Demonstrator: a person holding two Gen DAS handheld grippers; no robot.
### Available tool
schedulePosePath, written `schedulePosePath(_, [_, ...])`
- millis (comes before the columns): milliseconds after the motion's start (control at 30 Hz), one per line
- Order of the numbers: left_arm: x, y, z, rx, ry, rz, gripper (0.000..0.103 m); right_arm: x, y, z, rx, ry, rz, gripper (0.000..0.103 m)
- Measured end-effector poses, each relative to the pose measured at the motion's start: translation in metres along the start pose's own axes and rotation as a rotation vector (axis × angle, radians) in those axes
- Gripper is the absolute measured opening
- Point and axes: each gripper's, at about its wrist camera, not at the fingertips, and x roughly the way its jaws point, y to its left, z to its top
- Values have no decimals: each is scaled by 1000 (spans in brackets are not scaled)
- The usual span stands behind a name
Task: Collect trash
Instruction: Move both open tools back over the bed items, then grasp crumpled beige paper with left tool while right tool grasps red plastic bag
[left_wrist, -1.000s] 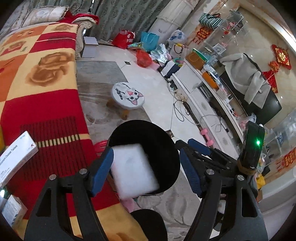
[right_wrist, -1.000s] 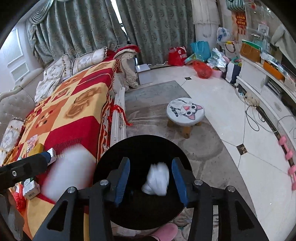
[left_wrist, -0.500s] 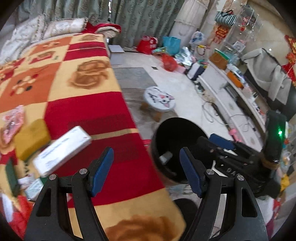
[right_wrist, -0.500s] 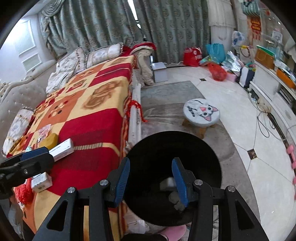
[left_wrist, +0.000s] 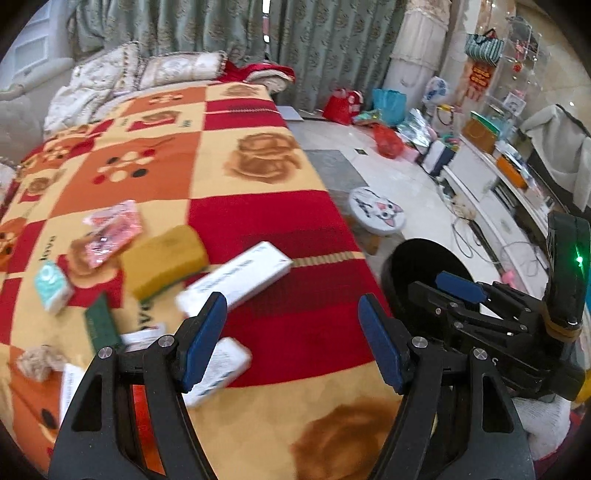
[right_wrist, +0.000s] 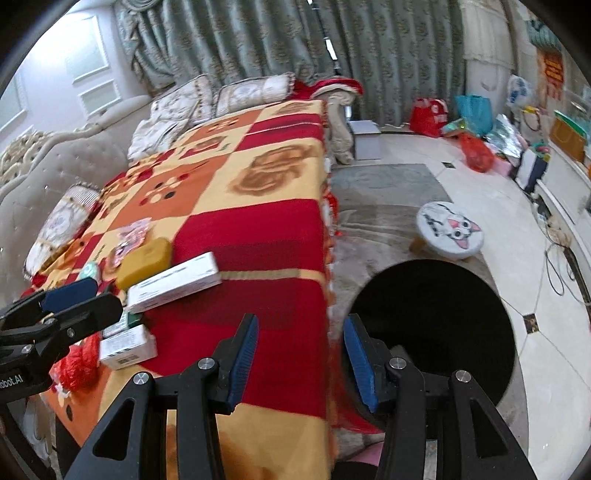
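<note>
Trash lies on the red and orange blanket (left_wrist: 258, 221): a long white box (left_wrist: 236, 275), a yellow sponge (left_wrist: 164, 256), a pink wrapper (left_wrist: 110, 230), a teal packet (left_wrist: 51, 284), a small white box (left_wrist: 218, 365) and a crumpled tissue (left_wrist: 35, 363). The black bin (right_wrist: 436, 321) stands on the floor beside the bed. My left gripper (left_wrist: 291, 339) is open and empty over the blanket, just in front of the white boxes. My right gripper (right_wrist: 299, 363) is open and empty over the bed edge, left of the bin. The long white box (right_wrist: 173, 282) also shows in the right wrist view.
A cat-face stool (right_wrist: 448, 230) stands on the rug beyond the bin. Bags (right_wrist: 476, 151) and clutter line the far floor by the curtains. A white TV cabinet (left_wrist: 491, 192) with cables runs along the right. Pillows (left_wrist: 177, 68) lie at the bed's head.
Both grippers let their trash drop into the bin, then swung left from above the bin toward the bed. The left one now faces the litter on the blanket.
</note>
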Motion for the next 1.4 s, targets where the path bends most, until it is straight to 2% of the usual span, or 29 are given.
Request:
schedulePosePath(500, [-44,85,-22,-71,-40,122,73,16,101,8,-120,30,150,53])
schedulePosePath(700, [-64,140,-36,-111,-39,189,73,25,139,8,-176,54,200,53])
schedulePosePath(967, [-81,228,-60,-217,-22,293,73,35,197,-9,-263,136,340,53])
schedulePosePath(1133, [-73,263,-78,-280,3,296,73,49,240,-35,-342,237,449,53])
schedulePosePath(1333, [-53,286,-88,-320,24,239,73,79,261,-56,-335,333,467,54])
schedulePosePath(1400, [-42,290,-91,-316,39,231,73,89,263,-59,-307,347,477,59])
